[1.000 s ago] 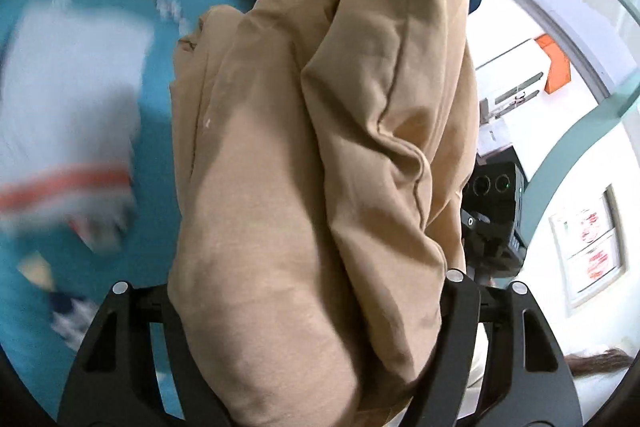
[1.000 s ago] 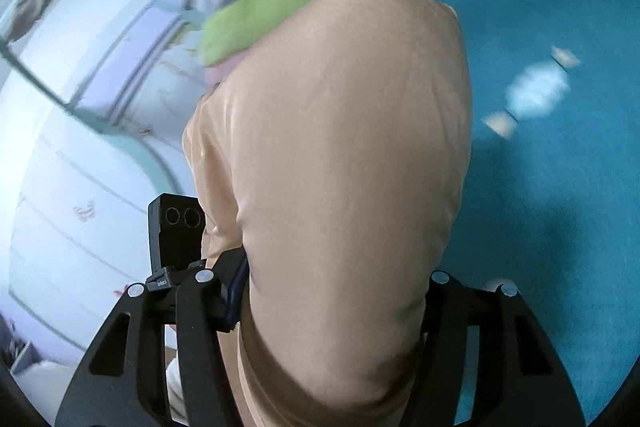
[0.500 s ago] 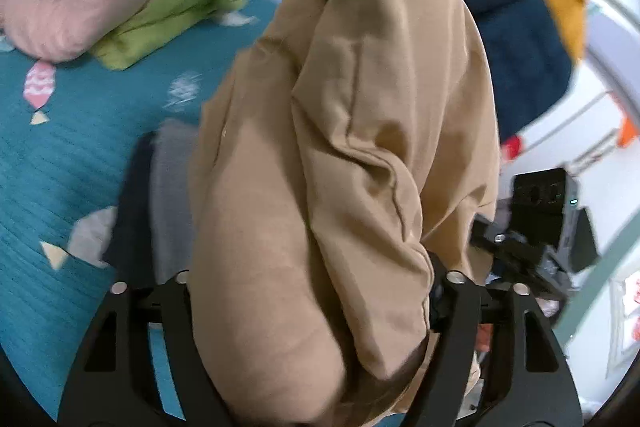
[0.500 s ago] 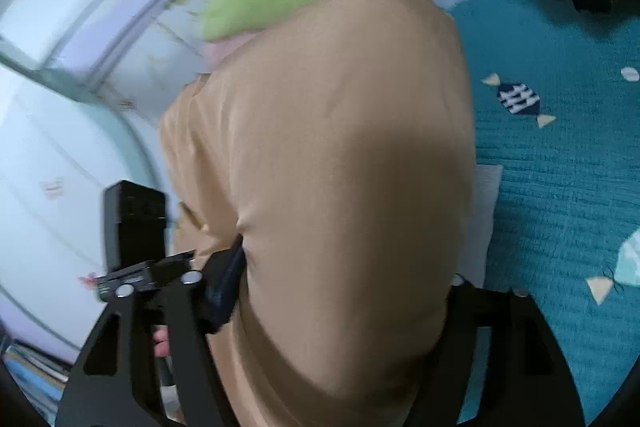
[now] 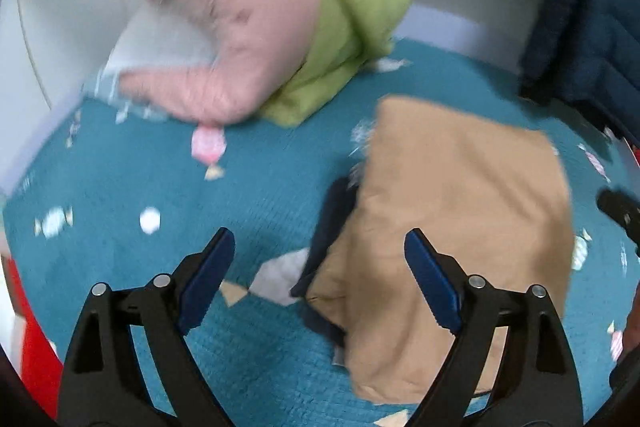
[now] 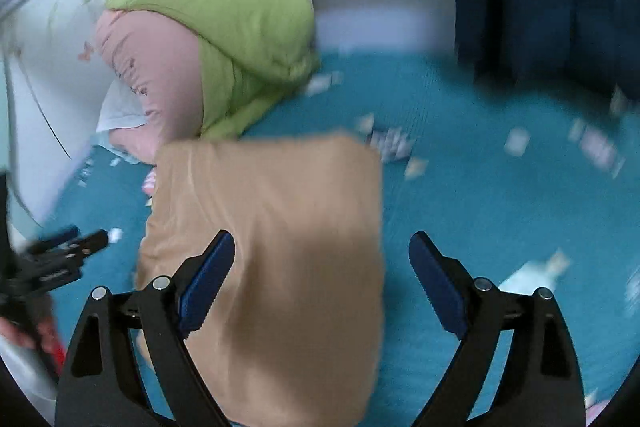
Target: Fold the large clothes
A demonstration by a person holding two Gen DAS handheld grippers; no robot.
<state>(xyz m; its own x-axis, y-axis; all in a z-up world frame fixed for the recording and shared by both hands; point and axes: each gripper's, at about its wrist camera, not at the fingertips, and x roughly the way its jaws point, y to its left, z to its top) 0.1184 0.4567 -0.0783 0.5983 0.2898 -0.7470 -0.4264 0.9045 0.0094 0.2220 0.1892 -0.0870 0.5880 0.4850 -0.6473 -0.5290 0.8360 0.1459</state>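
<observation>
Teal bedspread (image 5: 132, 187) bears the folded tan garment (image 5: 460, 219), lengthwise away; both grippers' jaws apart, empty.

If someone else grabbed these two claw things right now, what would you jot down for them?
Left gripper: open, empty; its jaws have just been opening.
Right gripper: open, empty; its jaws have also just opened.
Tan garment: folded, lying on the teal bedspread, partly over a dark garment.
Pink and green bedding is piled behind it.
Done: tan piece folded and let go.
Left: probably tidy it, then fold the next garment.
</observation>
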